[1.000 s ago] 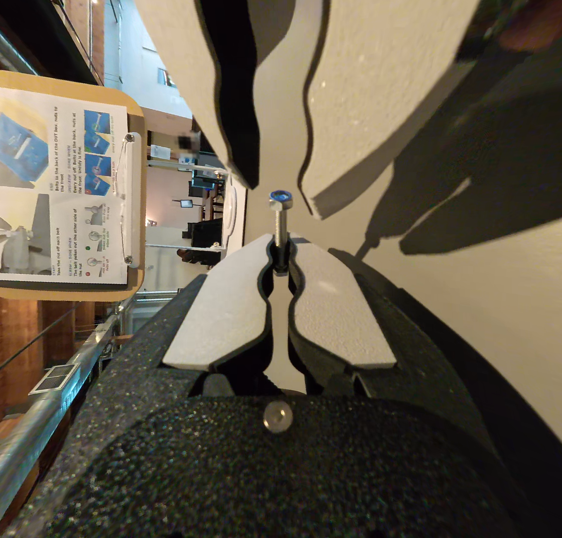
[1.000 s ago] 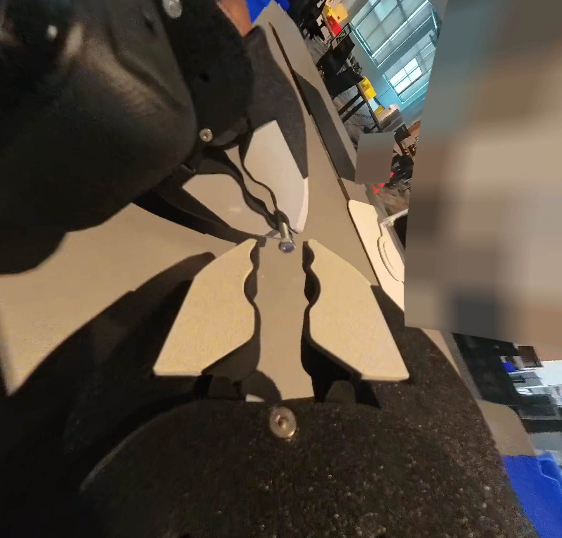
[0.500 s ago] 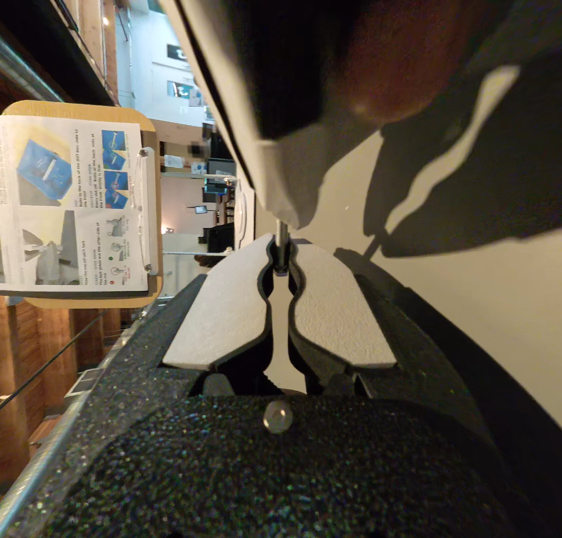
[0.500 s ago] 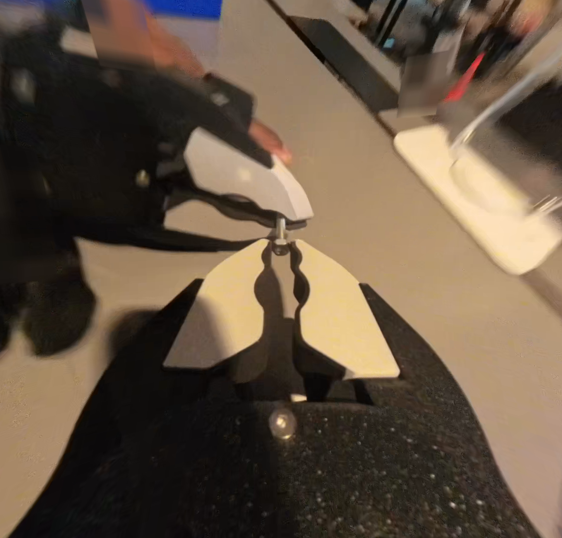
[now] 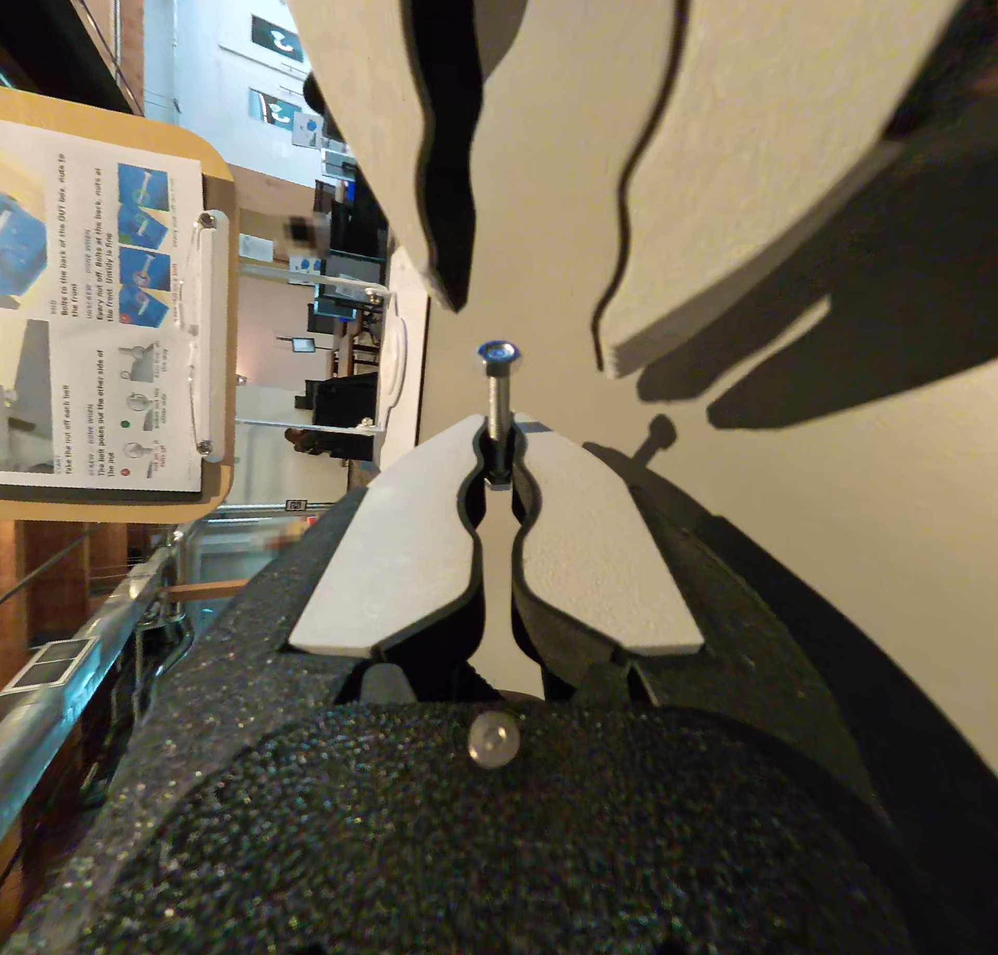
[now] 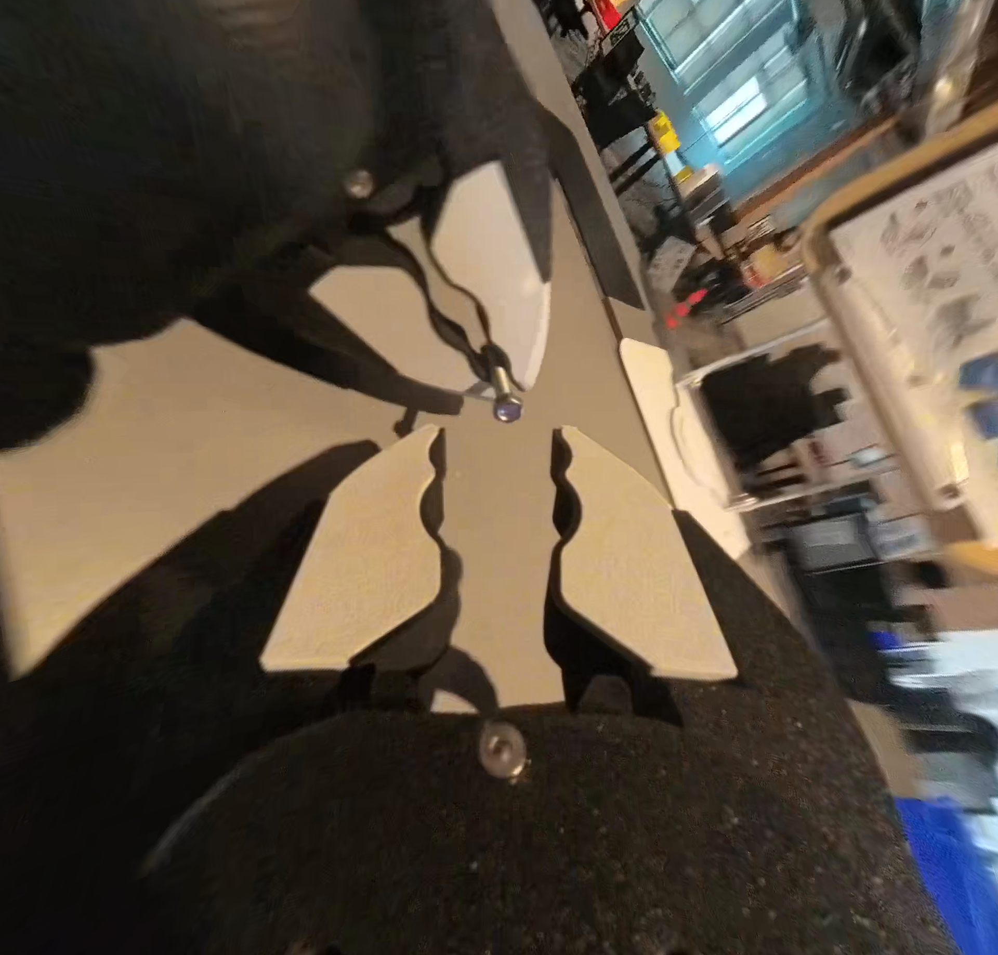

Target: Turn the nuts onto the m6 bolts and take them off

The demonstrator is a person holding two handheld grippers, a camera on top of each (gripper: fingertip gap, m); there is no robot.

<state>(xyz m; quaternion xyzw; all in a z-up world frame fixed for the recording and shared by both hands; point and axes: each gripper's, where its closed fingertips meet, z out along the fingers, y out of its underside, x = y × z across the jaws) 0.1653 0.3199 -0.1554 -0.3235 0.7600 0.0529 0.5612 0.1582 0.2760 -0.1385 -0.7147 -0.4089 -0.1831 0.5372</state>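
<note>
My left gripper [image 5: 498,422] is shut on a silver M6 bolt [image 5: 498,416], held by its head end with the shaft pointing forward. A nut with a blue insert [image 5: 499,354] sits on the bolt's far end. My right gripper [image 6: 498,432] is open and empty, its tips just short of the nut [image 6: 507,413] and facing it. In the left wrist view the right gripper [image 5: 529,329] shows at the top, with its jaws spread on either side of the nut without touching it. The left gripper [image 6: 497,367] with the bolt [image 6: 498,381] shows at the upper left of the right wrist view.
Both grippers hover over a beige table [image 5: 810,551]. A wooden clipboard with an instruction sheet [image 5: 108,308] stands at the table's edge and also shows in the right wrist view [image 6: 918,281]. A white tray [image 6: 648,416] lies near it. A blue bin [image 6: 961,848] is at the lower right.
Half a second ago the right gripper was closed on the nut. It has now opened, let go, drawn back slightly and rolled back. The left gripper still holds the bolt.
</note>
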